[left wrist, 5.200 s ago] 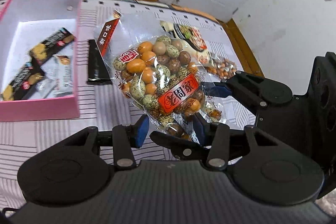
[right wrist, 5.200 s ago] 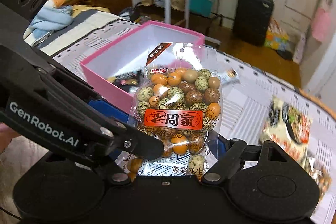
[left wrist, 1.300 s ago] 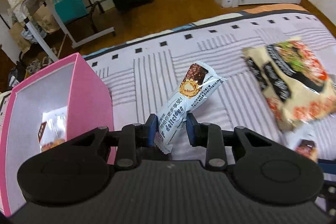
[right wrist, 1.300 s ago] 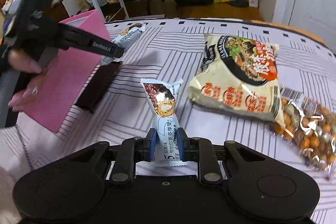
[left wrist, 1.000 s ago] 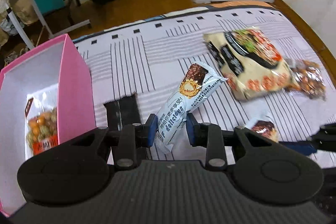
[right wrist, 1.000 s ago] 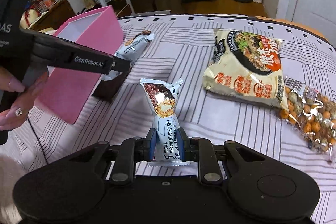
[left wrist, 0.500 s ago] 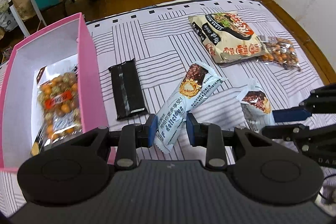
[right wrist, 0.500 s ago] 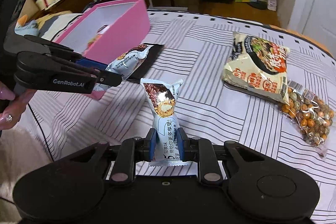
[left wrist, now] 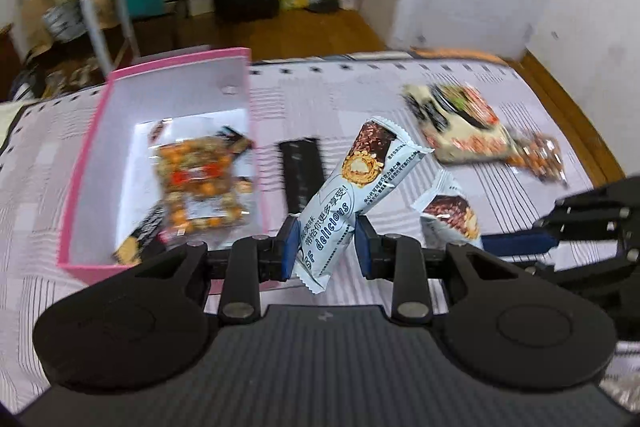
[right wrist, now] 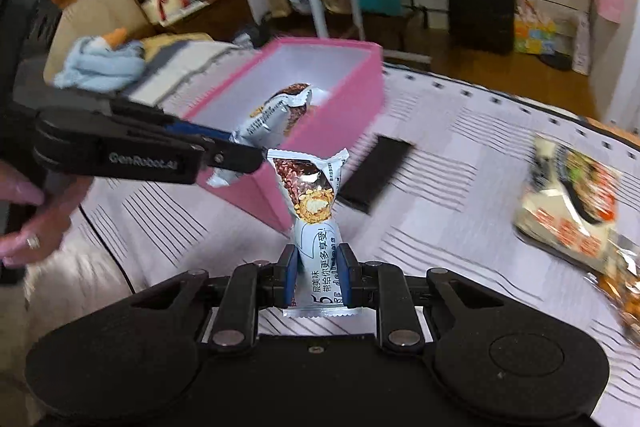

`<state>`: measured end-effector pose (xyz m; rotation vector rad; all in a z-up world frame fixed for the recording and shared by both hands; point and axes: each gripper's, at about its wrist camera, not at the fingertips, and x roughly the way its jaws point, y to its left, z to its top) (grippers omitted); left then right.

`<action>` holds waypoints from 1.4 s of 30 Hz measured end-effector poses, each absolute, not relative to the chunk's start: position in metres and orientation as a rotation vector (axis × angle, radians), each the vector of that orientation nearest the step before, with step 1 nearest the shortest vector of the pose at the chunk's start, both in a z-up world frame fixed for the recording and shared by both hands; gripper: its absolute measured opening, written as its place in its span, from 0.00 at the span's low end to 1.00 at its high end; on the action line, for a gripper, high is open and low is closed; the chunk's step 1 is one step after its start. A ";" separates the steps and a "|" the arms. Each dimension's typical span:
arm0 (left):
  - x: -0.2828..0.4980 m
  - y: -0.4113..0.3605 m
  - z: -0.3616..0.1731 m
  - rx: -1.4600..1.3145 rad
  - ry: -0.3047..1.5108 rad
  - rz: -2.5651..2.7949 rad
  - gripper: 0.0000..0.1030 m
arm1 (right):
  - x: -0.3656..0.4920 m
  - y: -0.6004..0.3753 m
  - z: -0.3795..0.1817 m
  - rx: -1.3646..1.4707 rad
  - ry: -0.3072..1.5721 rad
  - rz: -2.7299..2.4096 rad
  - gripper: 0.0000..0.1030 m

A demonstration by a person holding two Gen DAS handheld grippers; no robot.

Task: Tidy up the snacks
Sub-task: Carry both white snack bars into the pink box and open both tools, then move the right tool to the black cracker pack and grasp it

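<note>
My left gripper (left wrist: 326, 249) is shut on a pale blue snack bar (left wrist: 352, 183), held above the striped bed near the pink box (left wrist: 86, 163). The box holds a bag of coated peanuts (left wrist: 200, 183) and dark snack packs. My right gripper (right wrist: 318, 277) is shut on a second pale blue snack bar (right wrist: 314, 211), held upright above the bed. In the right wrist view the left gripper (right wrist: 230, 155) and its bar (right wrist: 276, 111) hang at the pink box's (right wrist: 352, 95) near wall. In the left wrist view the right gripper's bar (left wrist: 450, 217) shows at the right.
A flat black pack (left wrist: 302, 171) lies on the bed beside the box. A noodle packet (left wrist: 456, 127) and another peanut bag (left wrist: 538, 157) lie at the right near the bed's wooden edge. A black suitcase (right wrist: 480, 1) and desk stand behind on the floor.
Both grippers have moved left toward the pink box, each still holding its snack bar. The left gripper's bar now hangs by the box's near wall.
</note>
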<state>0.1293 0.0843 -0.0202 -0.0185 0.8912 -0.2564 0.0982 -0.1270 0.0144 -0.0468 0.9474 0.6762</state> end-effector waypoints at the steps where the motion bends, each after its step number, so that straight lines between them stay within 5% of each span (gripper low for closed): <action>1: 0.131 0.093 -0.020 -0.046 0.888 -0.240 0.28 | 0.102 -0.120 0.016 -0.047 0.930 0.694 0.24; 10: 0.169 0.142 -0.018 -0.110 0.811 0.007 0.28 | 0.158 -0.055 0.032 -0.062 0.829 0.782 0.24; 20: 0.203 0.185 -0.064 -0.177 0.902 0.153 0.29 | 0.199 0.012 -0.018 -0.056 0.922 0.853 0.24; 24: 0.208 0.189 -0.080 -0.199 0.935 0.172 0.34 | 0.200 0.018 -0.035 -0.032 0.912 0.858 0.28; 25: 0.208 0.188 -0.082 -0.176 0.934 0.183 0.42 | 0.200 0.019 -0.035 -0.043 0.916 0.848 0.30; 30: 0.198 0.185 -0.075 -0.137 0.884 0.165 0.56 | 0.196 -0.013 -0.013 -0.012 0.868 0.816 0.47; 42: 0.168 0.135 -0.042 -0.202 0.781 -0.164 0.53 | 0.208 -0.109 0.015 0.107 0.852 0.680 0.47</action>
